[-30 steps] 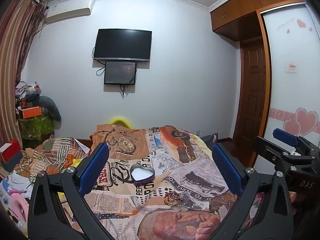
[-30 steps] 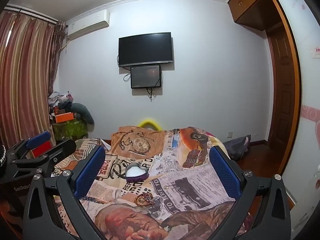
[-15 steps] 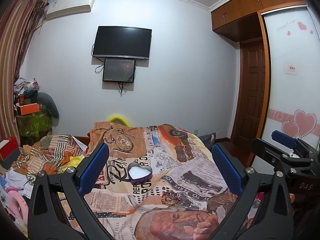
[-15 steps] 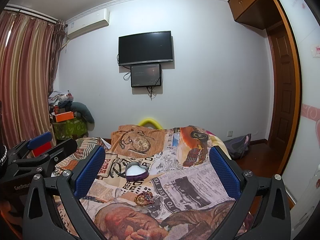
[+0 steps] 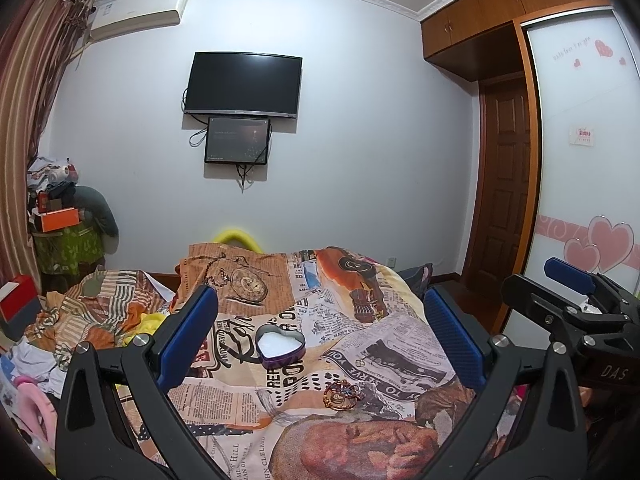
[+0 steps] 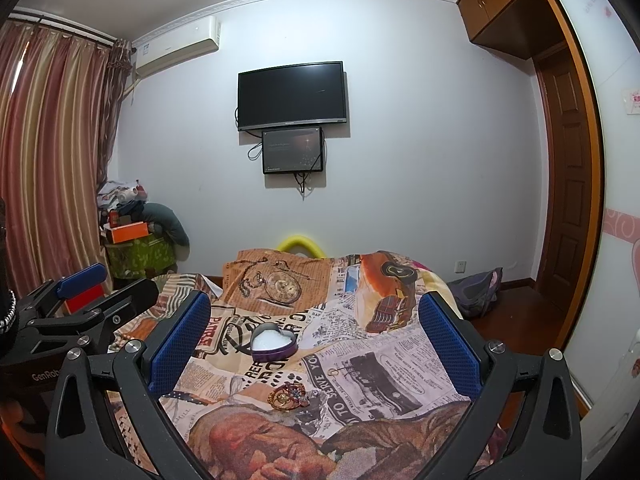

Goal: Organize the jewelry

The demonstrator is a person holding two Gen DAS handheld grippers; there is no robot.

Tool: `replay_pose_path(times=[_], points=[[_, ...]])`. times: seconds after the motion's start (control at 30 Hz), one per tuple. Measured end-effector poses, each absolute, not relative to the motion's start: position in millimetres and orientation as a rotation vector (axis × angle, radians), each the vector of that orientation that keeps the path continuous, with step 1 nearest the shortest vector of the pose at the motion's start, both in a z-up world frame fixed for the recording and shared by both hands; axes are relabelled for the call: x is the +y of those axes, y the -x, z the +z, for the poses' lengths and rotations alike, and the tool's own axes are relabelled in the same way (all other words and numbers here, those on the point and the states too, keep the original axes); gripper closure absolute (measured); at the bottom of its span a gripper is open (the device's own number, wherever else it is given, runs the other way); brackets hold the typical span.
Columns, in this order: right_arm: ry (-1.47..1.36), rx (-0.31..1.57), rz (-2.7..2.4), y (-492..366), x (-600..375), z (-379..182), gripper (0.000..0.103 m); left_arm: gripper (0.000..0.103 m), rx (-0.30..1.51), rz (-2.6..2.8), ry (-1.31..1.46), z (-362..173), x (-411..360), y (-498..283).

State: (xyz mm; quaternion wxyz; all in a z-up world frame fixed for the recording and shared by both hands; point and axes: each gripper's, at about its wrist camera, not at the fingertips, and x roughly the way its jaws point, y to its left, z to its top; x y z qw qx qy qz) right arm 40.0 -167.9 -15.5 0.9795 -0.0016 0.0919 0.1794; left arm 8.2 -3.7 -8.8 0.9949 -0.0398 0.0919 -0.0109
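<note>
A purple heart-shaped box (image 5: 280, 347) with white lining sits open on the printed bedspread (image 5: 400, 336). A gold jewelry piece (image 5: 341, 394) lies just in front of it to the right. A small ring (image 5: 361, 362) lies further right. My left gripper (image 5: 320, 338) is open and empty, held above the bed short of the box. In the right wrist view the box (image 6: 273, 342), the jewelry piece (image 6: 289, 397) and the ring (image 6: 334, 370) show between the blue pads of my right gripper (image 6: 316, 340), also open and empty.
The right gripper (image 5: 576, 304) shows at the right of the left wrist view; the left gripper (image 6: 68, 312) at the left of the right wrist view. Crumpled bedding and clothes (image 5: 80, 320) lie left. A bag (image 6: 476, 292) lies on the floor by the door.
Both cameras have shifted slightly, the left one panning a little. Both grippers stay open. The box and jewelry have not moved on the bed.
</note>
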Motion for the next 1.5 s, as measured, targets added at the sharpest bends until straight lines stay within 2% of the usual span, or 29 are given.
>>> replay_pose_path(times=[1.13,1.5], points=[[0.004,0.197,0.363,-41.6,-165.6,-19.1,0.0,0.0,0.208,-0.023,0.086,-10.7,-0.9,-12.6],[-0.01,0.271,0.35,-62.2,-170.4,-33.6,0.0,0.0,0.268,-0.016,0.095,-25.1,3.4,-38.6]])
